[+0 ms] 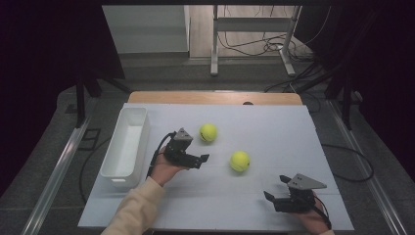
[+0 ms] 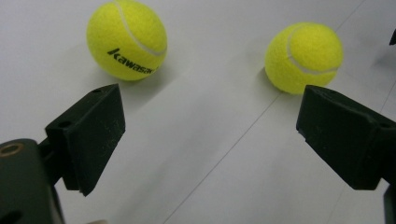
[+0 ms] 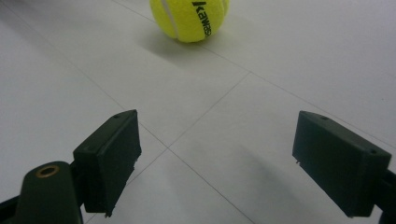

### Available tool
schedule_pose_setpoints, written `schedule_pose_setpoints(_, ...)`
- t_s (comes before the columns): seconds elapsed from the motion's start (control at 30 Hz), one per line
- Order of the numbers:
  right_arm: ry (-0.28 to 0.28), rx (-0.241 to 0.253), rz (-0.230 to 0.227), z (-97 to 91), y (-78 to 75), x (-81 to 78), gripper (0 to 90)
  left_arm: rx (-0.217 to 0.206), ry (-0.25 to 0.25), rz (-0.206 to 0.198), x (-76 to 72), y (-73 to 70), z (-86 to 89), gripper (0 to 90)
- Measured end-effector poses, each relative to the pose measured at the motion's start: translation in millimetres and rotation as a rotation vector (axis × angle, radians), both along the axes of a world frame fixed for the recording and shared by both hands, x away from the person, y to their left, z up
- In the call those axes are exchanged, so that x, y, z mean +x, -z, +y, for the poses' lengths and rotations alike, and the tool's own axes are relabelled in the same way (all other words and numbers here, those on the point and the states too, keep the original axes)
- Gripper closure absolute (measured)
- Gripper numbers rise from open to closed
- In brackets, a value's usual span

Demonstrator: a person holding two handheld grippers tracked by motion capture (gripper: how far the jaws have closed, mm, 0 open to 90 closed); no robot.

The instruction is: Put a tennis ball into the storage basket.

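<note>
Two yellow tennis balls lie on the white table sheet: a farther ball [image 1: 208,132] and a nearer ball [image 1: 240,161]. My left gripper [image 1: 197,150] stands open just left of them, held by a hand in a cream sleeve. In the left gripper view its open gripper [image 2: 210,135] faces both, the farther ball [image 2: 127,39] at upper left and the nearer ball [image 2: 304,57] at upper right, neither between the jaws. My right gripper [image 1: 275,187] rests open near the front right edge. In the right gripper view the open gripper [image 3: 217,158] points at the nearer ball [image 3: 189,18], well ahead.
A long white bin [image 1: 113,142] stands empty along the left edge of the sheet, beside my left hand. The wooden table edge [image 1: 215,97] shows at the back. Beyond it are a metal frame and cables on the floor.
</note>
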State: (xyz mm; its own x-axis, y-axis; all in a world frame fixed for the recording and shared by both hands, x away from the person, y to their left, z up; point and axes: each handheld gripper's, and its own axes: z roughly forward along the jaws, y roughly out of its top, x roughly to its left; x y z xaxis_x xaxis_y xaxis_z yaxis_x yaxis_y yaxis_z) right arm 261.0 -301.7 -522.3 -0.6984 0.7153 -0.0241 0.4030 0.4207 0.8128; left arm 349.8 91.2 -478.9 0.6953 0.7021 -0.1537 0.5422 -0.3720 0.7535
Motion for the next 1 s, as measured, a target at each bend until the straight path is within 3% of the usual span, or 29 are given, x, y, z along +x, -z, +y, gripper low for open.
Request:
schedule_pose_setpoints(0.23,0.007,0.003,0.0,-0.8,0.0,1.3,15.6,-0.002,-0.022,-0.024,6.9,-1.5,-7.4,9.1)
schedule_pose_setpoints(1.0,-0.007,0.002,0.0,3.3,0.2,5.7,15.6,0.03,-0.035,0.008,27.1,-1.3,-15.5,8.7)
